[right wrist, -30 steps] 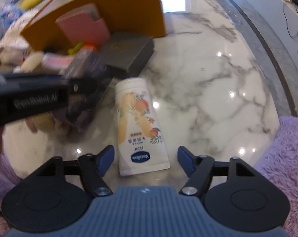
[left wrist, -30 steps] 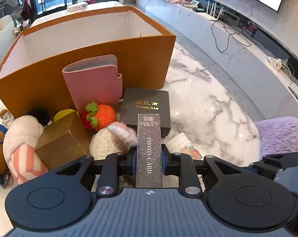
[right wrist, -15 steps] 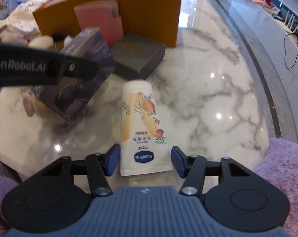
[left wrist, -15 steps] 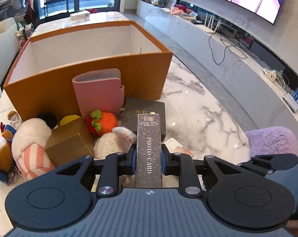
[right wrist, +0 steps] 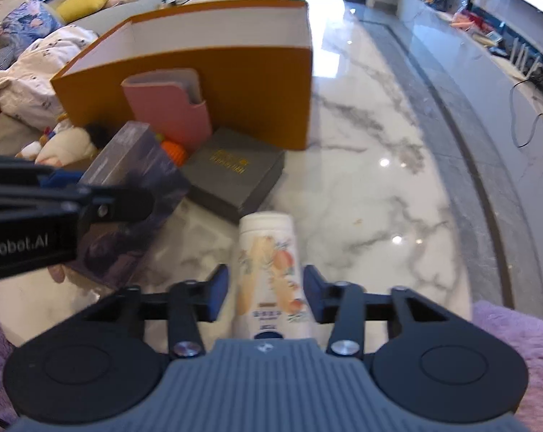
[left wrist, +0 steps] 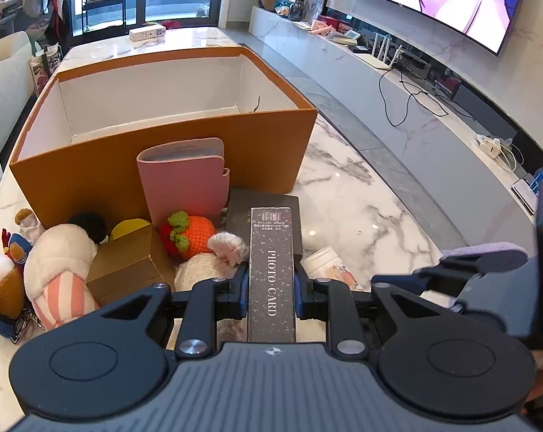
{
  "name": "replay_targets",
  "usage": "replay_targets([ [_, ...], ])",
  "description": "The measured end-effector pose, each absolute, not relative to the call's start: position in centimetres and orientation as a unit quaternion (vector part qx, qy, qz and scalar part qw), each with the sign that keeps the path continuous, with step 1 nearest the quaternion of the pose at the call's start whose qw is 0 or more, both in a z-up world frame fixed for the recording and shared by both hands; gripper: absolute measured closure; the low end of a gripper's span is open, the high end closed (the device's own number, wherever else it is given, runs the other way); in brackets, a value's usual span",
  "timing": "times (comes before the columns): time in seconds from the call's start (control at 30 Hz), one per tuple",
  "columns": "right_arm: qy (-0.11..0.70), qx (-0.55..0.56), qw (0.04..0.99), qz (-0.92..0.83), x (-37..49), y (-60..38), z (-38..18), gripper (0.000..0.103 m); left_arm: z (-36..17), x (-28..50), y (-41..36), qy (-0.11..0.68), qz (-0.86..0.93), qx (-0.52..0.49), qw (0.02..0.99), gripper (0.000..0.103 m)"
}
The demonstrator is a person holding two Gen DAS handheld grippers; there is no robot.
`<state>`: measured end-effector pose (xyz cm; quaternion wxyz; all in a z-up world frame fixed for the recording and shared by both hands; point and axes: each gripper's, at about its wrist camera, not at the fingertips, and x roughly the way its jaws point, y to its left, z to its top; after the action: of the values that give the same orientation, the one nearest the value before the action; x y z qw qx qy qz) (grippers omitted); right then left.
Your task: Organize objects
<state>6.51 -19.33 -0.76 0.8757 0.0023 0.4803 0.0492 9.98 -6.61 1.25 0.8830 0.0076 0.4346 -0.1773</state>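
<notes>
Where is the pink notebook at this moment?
The pink notebook stands leaning against the front wall of the orange box, left of centre in the left wrist view. The knitted orange toy lies before it, the dark gift box at its right.

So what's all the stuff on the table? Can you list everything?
Open cardboard box: one, orange outside, white inside, back of table.
Soft pink wallet: one, pink, leaning on the box front.
Flat square gift box: one, dark grey, gold lettering, beside the wallet.
Crocheted fruit: one, orange with green leaves.
Small gold carton: one, gold, among the toys.
Plush toys: several, white, pink-striped, brown, left side.
Sparkly photo card box: one, black, in the left tongs.
Lotion tube: one, white with peach print, between the right tongs.
</notes>
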Motion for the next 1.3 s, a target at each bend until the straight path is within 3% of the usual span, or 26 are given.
replay_targets([
  [0.3,0.514,-0.002,0.857,0.037,9.0,-19.5,-3.6,0.052,2.3,11.0,-6.1,0.427,-0.193,0.003,0.883,0.077],
  [0.6,0.490,0.037,0.870,0.042,9.3,-21.4,-0.5,0.054,5.6,12.4,-4.9,0.405,-0.222,-0.030,0.887,0.077],
  [0.63,0.480,0.037,0.875,0.043,9.3,-21.6,0.4,0.057,6.1,12.6,-4.8,0.399,-0.225,-0.035,0.888,0.077],
  [0.7,0.460,0.048,0.885,0.048,9.6,-22.3,2.4,0.099,7.0,13.2,-4.6,0.390,-0.230,-0.046,0.891,0.077],
  [0.73,0.447,0.054,0.891,0.049,9.9,-22.6,3.5,0.103,7.6,13.8,-4.4,0.384,-0.231,-0.053,0.892,0.077],
  [0.9,0.401,0.015,0.915,0.047,11.9,-22.4,6.7,0.103,9.3,16.4,-3.5,0.360,-0.222,-0.076,0.903,0.077],
  [1.1,0.474,-0.003,0.879,0.045,12.1,-22.8,3.7,0.096,8.3,16.6,-4.0,0.375,-0.239,-0.077,0.892,0.077],
  [1.17,0.507,-0.010,0.860,0.049,11.4,-22.6,2.1,0.085,7.2,16.5,-4.3,0.391,-0.243,-0.075,0.884,0.077],
  [1.23,0.536,-0.013,0.842,0.064,10.4,-22.6,0.6,0.065,6.6,16.3,-4.3,0.404,-0.247,-0.078,0.877,0.077],
  [1.3,0.556,-0.025,0.827,0.082,9.3,-22.4,-0.3,0.062,6.3,16.2,-4.2,0.412,-0.247,-0.082,0.873,0.077],
])
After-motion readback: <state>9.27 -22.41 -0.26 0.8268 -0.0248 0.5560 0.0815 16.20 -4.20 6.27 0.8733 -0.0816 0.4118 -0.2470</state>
